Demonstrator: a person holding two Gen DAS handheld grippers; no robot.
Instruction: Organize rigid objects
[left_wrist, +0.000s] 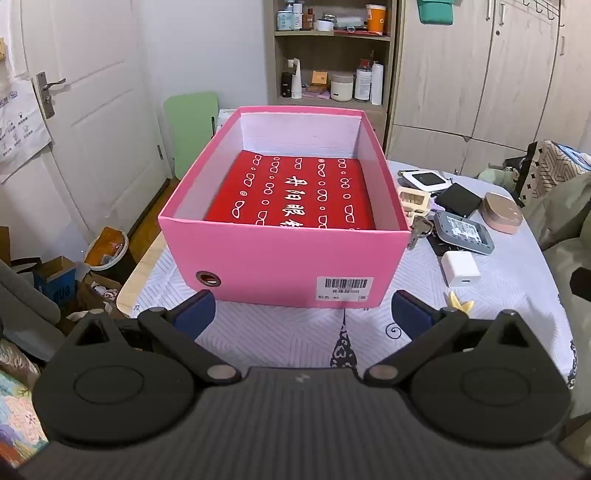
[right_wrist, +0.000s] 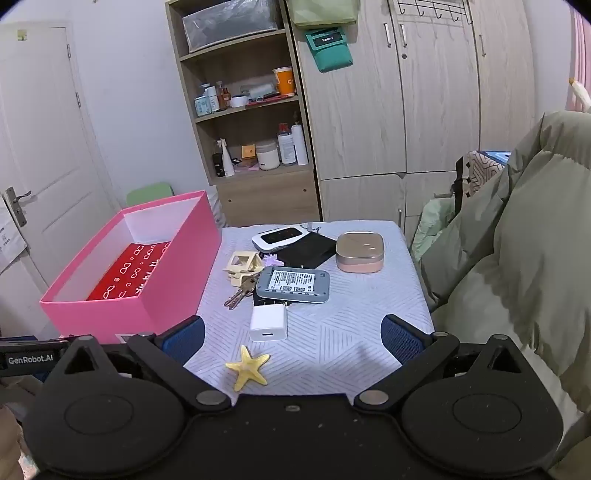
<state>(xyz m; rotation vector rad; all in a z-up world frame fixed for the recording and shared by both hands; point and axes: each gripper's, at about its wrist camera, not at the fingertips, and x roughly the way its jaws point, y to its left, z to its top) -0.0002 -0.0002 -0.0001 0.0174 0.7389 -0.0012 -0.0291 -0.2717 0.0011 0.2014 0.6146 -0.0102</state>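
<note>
Both the left gripper and right gripper hang spread and empty, likely poised to start, with the pink box mid-frame and the white charger, starfish and gadgets heaped just right of it.

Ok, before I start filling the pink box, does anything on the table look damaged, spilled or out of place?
Nothing looks damaged or spilled. The small items sit in a loose heap right of the pink box: the grey pocket router lies label-up on a black item, with the keys tucked against it. The yellow starfish lies apart, nearest the right hand-held gripper.
</note>
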